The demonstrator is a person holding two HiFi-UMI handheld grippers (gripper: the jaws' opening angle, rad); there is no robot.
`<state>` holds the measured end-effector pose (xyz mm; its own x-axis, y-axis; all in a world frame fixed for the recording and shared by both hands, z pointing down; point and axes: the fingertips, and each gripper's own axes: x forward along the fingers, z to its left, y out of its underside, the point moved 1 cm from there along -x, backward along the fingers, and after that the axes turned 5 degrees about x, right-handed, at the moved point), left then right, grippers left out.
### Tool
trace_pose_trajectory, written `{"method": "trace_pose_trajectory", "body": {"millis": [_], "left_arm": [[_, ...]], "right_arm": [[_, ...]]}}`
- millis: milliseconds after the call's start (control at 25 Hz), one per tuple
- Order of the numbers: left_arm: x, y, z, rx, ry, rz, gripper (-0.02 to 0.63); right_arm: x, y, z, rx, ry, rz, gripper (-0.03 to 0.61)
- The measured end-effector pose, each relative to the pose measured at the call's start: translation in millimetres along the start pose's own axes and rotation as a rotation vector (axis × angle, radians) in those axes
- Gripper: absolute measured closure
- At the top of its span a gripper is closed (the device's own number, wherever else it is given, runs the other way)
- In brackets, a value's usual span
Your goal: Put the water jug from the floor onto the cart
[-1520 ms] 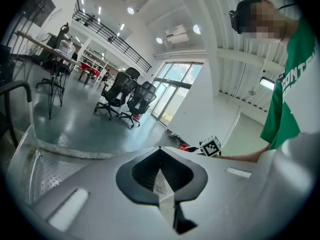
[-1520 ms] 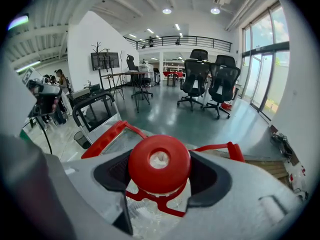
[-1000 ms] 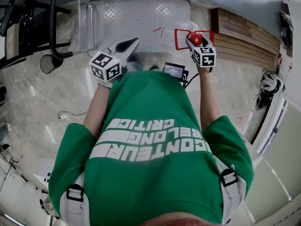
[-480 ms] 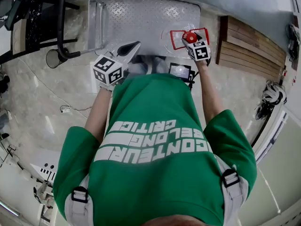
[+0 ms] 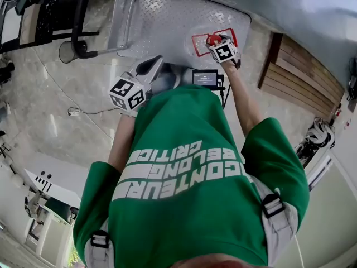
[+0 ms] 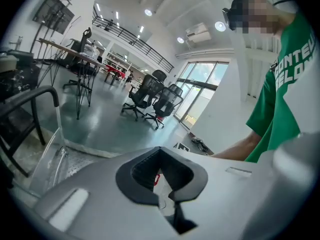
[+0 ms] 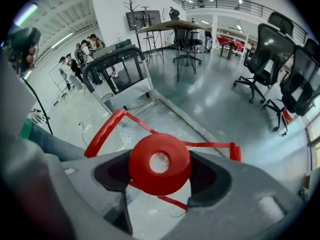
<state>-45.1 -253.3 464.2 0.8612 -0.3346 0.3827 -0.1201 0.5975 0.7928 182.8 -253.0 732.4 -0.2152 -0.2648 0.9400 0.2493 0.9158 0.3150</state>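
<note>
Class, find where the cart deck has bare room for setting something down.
The cart deck is bare from its handle on the left across to the jug. Its near right corner is crowded: the right gripper holds the jug there.

Clamping the right gripper (image 5: 218, 42) on the jug cap (image 7: 160, 164), cap squeezed between the fingertips, arm stretched straight ahead. Holding the left gripper (image 5: 152, 65) alongside, jaws pressed together, nothing between them, elbow bent.

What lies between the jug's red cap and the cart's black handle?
In the head view, the cart's bare diamond-plate deck, then its metal uprights, lie between red cap and black handle.
</note>
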Motion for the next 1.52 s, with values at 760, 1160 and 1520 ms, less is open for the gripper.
{"method": "trace_pose_trajectory", "body": {"millis": [760,1160,1520], "left_arm": [[-21.4,0.9,51.0,-0.141,-0.243,-0.050,0.598],[-32.1,4.6,71.9,-0.181,-0.274,-0.053,0.598],[-34.4,-10.0,75.4,-0.140,-0.257,-0.065,0.598]], "right_arm": [[119.3,-80.3,15.3,-0.257,-0.032,0.086,0.279],[130.8,-88.1,30.0,-0.323,-0.037,0.075,0.279],[128.3,-75.1,23.5,-0.328,-0.055,0.101,0.279]]}}
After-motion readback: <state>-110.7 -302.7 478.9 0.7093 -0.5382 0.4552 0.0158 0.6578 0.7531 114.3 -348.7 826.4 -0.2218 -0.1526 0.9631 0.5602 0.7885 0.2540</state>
